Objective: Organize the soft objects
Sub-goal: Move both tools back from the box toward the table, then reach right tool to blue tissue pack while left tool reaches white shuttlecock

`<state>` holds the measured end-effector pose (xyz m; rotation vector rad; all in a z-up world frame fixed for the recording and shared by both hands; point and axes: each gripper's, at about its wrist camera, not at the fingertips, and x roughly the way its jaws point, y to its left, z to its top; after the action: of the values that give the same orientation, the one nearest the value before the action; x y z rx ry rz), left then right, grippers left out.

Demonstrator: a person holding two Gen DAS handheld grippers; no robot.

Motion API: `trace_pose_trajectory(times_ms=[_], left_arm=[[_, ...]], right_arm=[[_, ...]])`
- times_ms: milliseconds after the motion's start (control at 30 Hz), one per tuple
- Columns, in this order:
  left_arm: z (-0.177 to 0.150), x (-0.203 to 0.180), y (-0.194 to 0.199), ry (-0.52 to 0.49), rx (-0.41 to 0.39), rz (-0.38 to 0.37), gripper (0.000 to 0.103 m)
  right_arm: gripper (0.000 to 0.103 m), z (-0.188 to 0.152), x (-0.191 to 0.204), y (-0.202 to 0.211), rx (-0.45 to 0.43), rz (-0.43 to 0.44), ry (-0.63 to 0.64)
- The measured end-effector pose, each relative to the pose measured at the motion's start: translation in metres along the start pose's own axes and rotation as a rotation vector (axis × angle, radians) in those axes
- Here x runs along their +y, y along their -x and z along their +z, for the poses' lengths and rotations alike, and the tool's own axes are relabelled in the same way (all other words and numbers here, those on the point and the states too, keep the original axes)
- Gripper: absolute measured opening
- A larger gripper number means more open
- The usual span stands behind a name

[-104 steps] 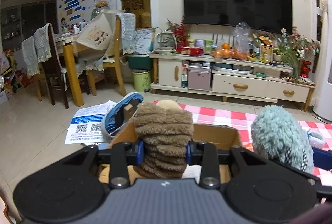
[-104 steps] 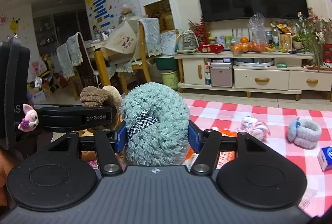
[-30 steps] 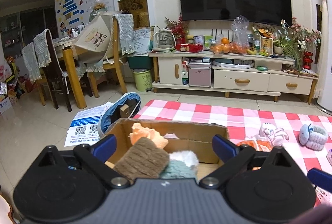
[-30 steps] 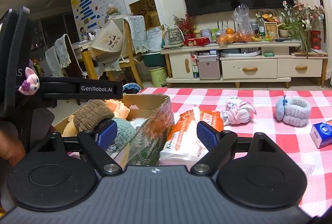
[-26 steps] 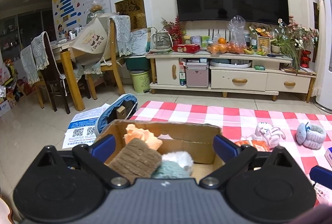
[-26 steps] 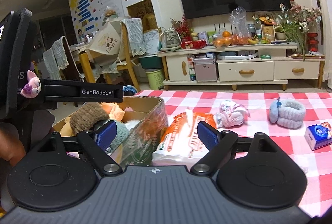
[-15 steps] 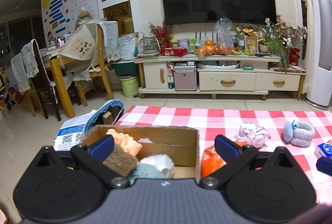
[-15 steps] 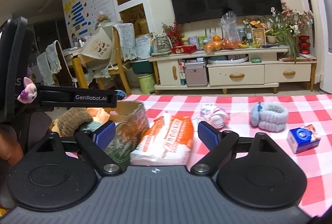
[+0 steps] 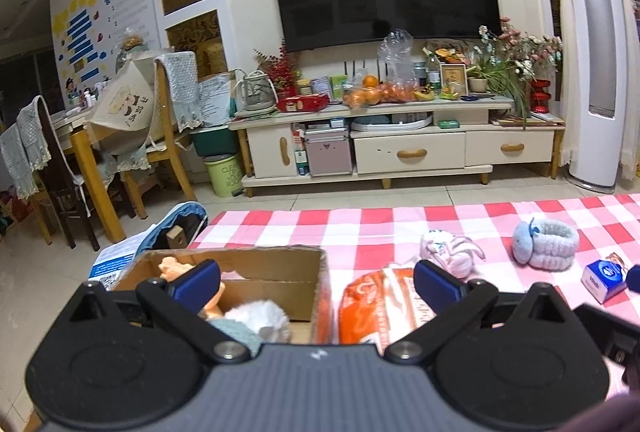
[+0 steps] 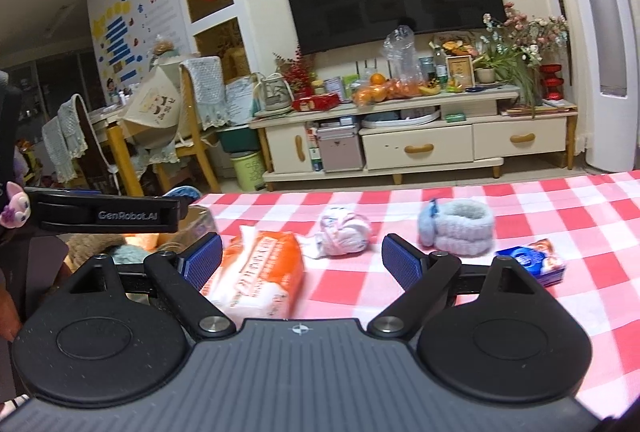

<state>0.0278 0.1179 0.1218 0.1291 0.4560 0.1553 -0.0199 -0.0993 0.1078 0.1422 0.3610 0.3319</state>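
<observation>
Both claws, left gripper (image 9: 316,282) and right gripper (image 10: 298,258), are wide and hold nothing. Squeeze the pink sock ball (image 10: 345,235) gently around its middle, then drop it in the box (image 9: 256,274).

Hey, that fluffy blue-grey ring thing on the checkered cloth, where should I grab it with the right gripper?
Probably come from above with the open right gripper and pinch across the fluffy blue-grey ring. It lies flat with its hole facing up, so one finger could go inside and one outside the soft wall, away from the blue lump on its left side.
</observation>
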Motion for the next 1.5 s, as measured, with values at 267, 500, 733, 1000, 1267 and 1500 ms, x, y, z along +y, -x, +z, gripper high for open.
trace_pose_trajectory(times_ms=[267,500,733,1000,1267,1500], left_arm=[[-0.005,-0.023,0.004,-0.037,0.0,-0.074,0.102],[-0.013,-0.054,0.006,-0.09,0.035,-0.186,0.102],[-0.028,-0.087,0.0,-0.054,0.158,-0.378,0.102],[-0.051,-0.128,-0.003,-0.097,0.223,-0.443,0.101],[-0.067,-0.148,-0.018,-0.154,0.28,-0.397,0.081],[-0.069,-0.154,-0.031,-0.133,0.292,-0.359,0.069]], right_arm=[[0.103,-0.002,-0.012,0.002,-0.011,-0.097,-0.042],[0.103,-0.003,-0.049,-0.002,-0.006,-0.217,-0.12],[0.103,-0.014,-0.079,-0.021,0.055,-0.312,-0.164],[0.103,-0.022,-0.094,-0.052,0.125,-0.321,-0.168],[0.103,-0.023,-0.119,-0.061,0.141,-0.319,-0.178],[0.103,-0.022,-0.133,-0.072,0.164,-0.311,-0.184]])
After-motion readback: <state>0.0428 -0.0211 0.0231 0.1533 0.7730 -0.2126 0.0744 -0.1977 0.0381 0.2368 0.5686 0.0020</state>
